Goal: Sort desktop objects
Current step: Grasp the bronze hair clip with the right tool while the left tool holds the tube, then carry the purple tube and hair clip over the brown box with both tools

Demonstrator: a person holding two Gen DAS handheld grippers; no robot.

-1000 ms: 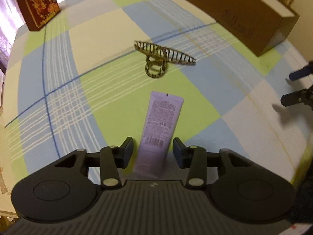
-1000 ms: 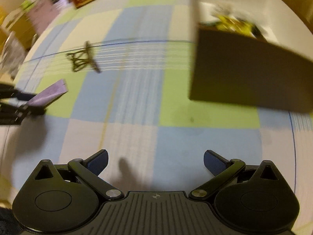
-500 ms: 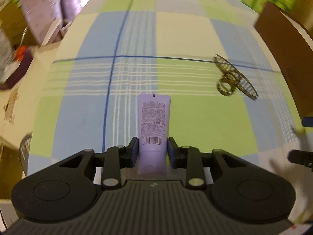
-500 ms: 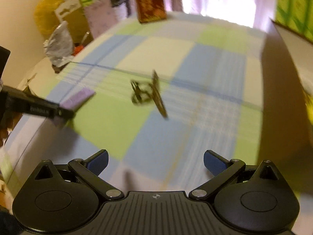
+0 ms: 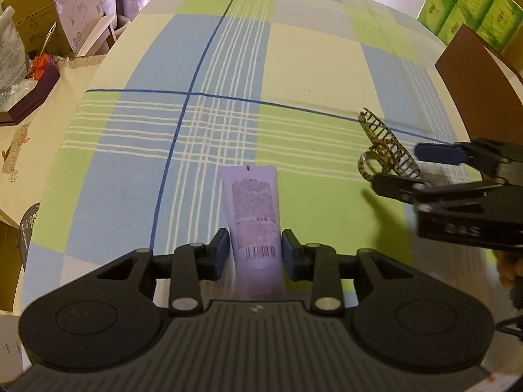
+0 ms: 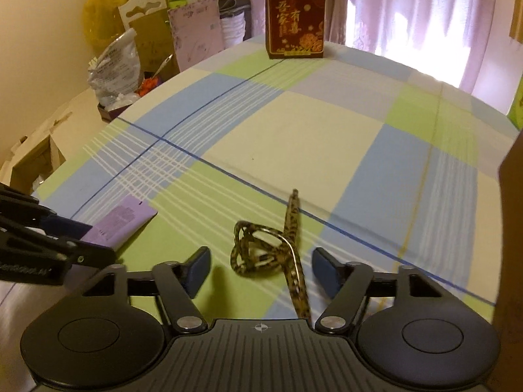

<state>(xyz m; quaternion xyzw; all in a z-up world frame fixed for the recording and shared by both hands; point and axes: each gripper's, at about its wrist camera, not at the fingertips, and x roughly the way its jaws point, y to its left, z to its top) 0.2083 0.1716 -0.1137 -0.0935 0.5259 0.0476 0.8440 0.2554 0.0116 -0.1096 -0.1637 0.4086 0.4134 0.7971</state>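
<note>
While your left gripper [image 5: 254, 251] pinches the lilac tube [image 5: 253, 210] near its capped end, both pads pressed against its sides, the tube's flat crimped end points away from you over the checked tablecloth [image 5: 310, 65]. Your right gripper [image 6: 260, 269] has its jaws closing around the leopard-print hair claw [image 6: 273, 254], which lies on a green square of the cloth between the blue pads; the pads stand clear of it on both sides. The hair claw lies to the right of the tube, apart from it. At the far edge of the table stands a dark red box [image 6: 295, 16], and a brown cardboard box [image 5: 480, 81] sits at the right edge.
</note>
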